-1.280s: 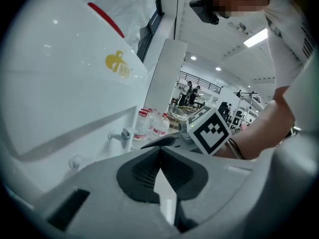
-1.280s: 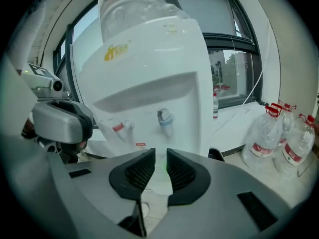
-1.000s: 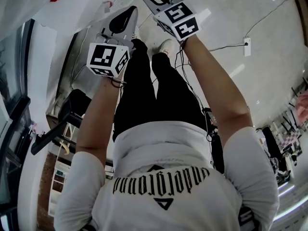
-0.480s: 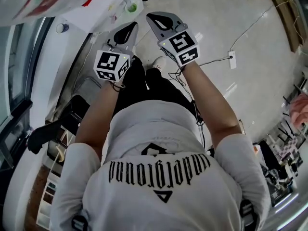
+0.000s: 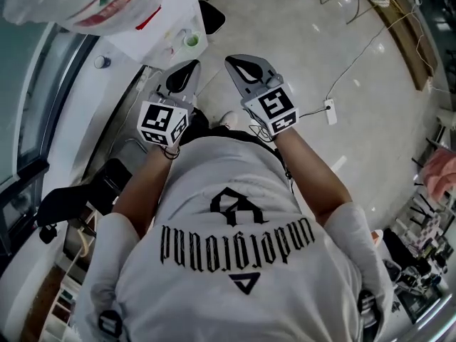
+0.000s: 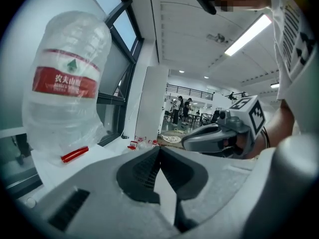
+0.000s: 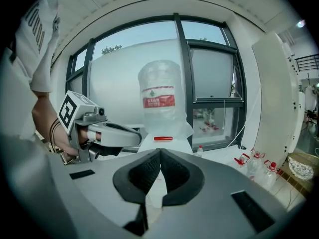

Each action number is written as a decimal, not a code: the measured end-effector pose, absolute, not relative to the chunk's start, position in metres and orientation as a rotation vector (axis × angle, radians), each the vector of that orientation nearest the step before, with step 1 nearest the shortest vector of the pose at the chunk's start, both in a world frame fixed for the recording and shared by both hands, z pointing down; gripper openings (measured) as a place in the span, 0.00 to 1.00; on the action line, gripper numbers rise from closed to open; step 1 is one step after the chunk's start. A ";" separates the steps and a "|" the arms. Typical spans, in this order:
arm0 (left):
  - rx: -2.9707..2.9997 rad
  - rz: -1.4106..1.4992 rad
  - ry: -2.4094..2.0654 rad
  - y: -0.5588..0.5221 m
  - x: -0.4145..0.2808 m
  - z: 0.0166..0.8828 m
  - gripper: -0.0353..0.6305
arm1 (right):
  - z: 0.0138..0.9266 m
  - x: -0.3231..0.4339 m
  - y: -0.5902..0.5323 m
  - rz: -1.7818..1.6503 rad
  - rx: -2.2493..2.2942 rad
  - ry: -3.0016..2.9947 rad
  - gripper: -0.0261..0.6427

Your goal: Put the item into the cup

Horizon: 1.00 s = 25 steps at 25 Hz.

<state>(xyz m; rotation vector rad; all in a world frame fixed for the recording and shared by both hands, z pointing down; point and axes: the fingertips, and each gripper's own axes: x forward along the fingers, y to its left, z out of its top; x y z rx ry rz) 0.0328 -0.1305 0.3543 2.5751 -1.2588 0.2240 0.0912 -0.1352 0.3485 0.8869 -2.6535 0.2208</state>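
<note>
- My left gripper (image 6: 159, 148) has its jaws pressed together at the tips with nothing between them.
- My right gripper (image 7: 159, 150) is the same, pads meeting and empty. The two are held side by side in front of the person, short of the white table (image 5: 171, 9).
- The task looks not yet begun, since nothing is held and neither gripper is over the tabletop.
- The cup (image 5: 191, 40) I take to be the small green one near the table's near corner, standing upright.
- The item is less certain. My best guess is the red stick (image 7: 163, 138) lying flat on the table at the foot of the big water bottle (image 7: 159, 96), well apart from the cup.
- A few paler bits lie near the cup in the head view, too small for me to name.
- The red stick looks thin, stiff and light, probably smooth plastic. I expect no weight problem, but it may roll or skid if a jaw nudges it before both pads close.
- I would take it across its middle, jaws square to its length, so it hangs balanced. Then I would tilt one end down to feed it into the cup.
- The bottle's loose clear wrap spreads close beside the stick, so I would come in from the open side to avoid snagging it.
- The cup looks small and light, so a long stick dropped off-centre could tip it. The free gripper could steady it.
</note>
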 end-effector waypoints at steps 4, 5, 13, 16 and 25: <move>2.592 0.186 -1.294 -0.115 0.032 0.319 0.07 | 0.317 0.100 -0.109 0.184 0.868 -2.678 0.06; 2.595 0.176 -1.306 -0.111 0.029 0.310 0.08 | 0.309 0.101 -0.102 0.173 0.860 -2.685 0.06; 2.609 0.144 -1.387 -0.089 0.018 0.271 0.07 | 0.268 0.115 -0.068 0.130 0.814 -2.763 0.06; 2.608 0.135 -1.407 -0.078 0.016 0.256 0.08 | 0.252 0.113 -0.061 0.111 0.798 -2.782 0.06; 2.582 0.164 -1.437 -0.030 -0.010 0.240 0.07 | 0.230 0.099 -0.041 0.109 0.764 -2.822 0.06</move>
